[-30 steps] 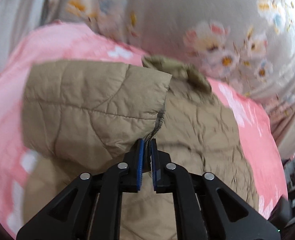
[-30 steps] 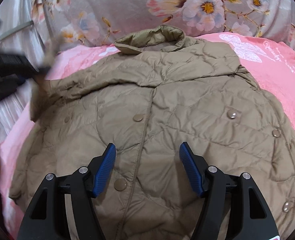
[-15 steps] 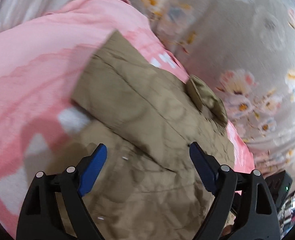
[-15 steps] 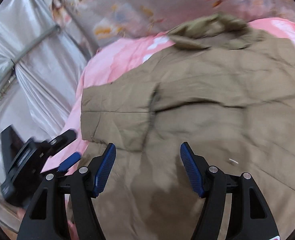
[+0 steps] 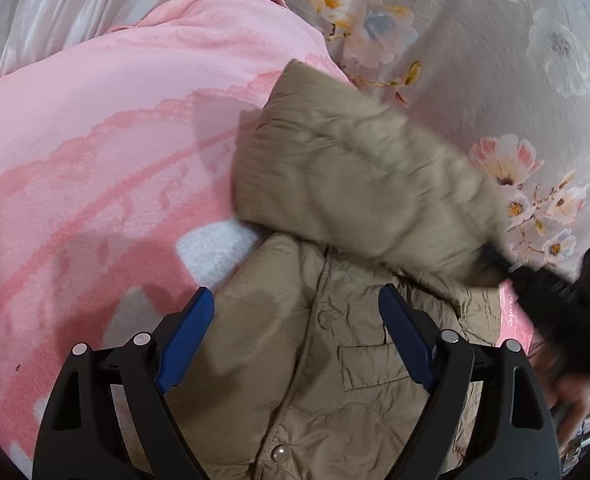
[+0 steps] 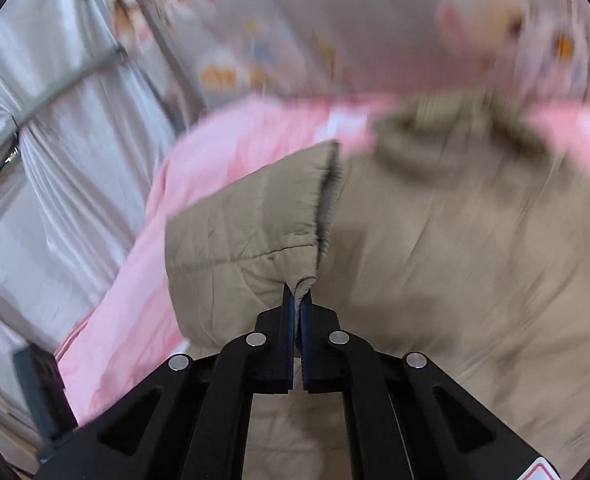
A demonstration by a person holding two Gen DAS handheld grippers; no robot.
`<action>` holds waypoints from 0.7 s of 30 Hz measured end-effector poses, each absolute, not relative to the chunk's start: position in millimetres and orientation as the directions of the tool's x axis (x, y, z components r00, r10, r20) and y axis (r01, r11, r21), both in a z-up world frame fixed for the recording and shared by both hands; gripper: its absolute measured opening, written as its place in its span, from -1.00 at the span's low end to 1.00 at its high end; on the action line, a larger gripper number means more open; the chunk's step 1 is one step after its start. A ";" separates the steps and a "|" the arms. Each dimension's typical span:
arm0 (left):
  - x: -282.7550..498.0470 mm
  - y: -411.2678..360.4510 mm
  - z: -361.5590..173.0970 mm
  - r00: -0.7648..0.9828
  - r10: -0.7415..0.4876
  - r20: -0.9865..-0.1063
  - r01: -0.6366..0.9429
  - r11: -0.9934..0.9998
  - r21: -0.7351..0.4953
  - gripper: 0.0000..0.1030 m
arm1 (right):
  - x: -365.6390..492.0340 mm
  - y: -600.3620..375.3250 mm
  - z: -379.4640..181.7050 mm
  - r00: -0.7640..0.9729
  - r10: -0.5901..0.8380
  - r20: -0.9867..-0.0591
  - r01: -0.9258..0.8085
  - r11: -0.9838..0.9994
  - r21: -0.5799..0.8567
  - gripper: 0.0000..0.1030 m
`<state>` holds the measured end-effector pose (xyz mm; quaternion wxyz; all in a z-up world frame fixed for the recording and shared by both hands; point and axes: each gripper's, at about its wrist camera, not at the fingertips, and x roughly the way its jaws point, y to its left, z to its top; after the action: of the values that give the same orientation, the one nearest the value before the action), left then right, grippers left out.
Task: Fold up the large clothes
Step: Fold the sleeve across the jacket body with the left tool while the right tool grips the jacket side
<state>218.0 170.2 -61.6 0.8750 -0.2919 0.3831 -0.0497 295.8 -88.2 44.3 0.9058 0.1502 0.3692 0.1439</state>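
Note:
A tan quilted jacket (image 5: 315, 380) lies front-up on a pink blanket (image 5: 95, 160), its snaps and a pocket flap showing. Its sleeve (image 5: 355, 176) is lifted across the chest. My left gripper (image 5: 294, 294) hovers open over the jacket's front edge with nothing between its blue pads. In the right wrist view my right gripper (image 6: 298, 292) is shut on the cuff corner of the sleeve (image 6: 247, 240) and holds it above the jacket body (image 6: 455, 260). The collar (image 6: 455, 128) is blurred at the far end. In the left wrist view the right gripper (image 5: 555, 292) is a dark blur at the sleeve's end.
A grey floral cloth (image 5: 475, 40) lies beyond the blanket. A silvery curtain (image 6: 55, 160) with a metal frame hangs to the left. The pink blanket (image 6: 215, 148) extends left of the jacket. A blurred hand (image 5: 571, 396) shows at the right edge.
My left gripper let go of the sleeve, opened wide and drew back over the jacket front. My right gripper swung left, shut on the sleeve's cuff and lifted it.

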 end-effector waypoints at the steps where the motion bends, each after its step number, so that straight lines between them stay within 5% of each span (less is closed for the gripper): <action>1: 218.9 166.4 -60.9 0.698 -0.318 -0.641 -0.126 0.827 -0.548 0.59 | 296.8 -100.8 65.1 0.717 0.339 -0.609 -0.147 0.928 0.343 -0.96; 9: 243.4 126.4 -38.8 0.665 -0.449 -0.596 -0.021 0.787 -0.617 0.59 | 318.1 -218.5 138.2 0.826 0.033 -0.563 0.053 0.989 0.136 -0.96; 13: 281.0 110.6 -12.3 0.654 -0.527 -0.542 0.024 0.732 -0.681 0.59 | 322.3 -275.9 112.7 0.792 -0.045 -0.609 0.150 0.981 0.123 -0.96; 21: 363.7 76.4 -24.7 0.595 -0.500 -0.630 -0.036 0.766 -0.642 0.59 | 319.4 -325.4 31.1 0.701 -0.025 -0.713 0.214 0.961 0.176 -0.97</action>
<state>363.7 76.4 -24.7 0.8364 -0.3129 0.4282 -0.1386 319.4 -325.4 31.1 0.9138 0.1236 0.3814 -0.0655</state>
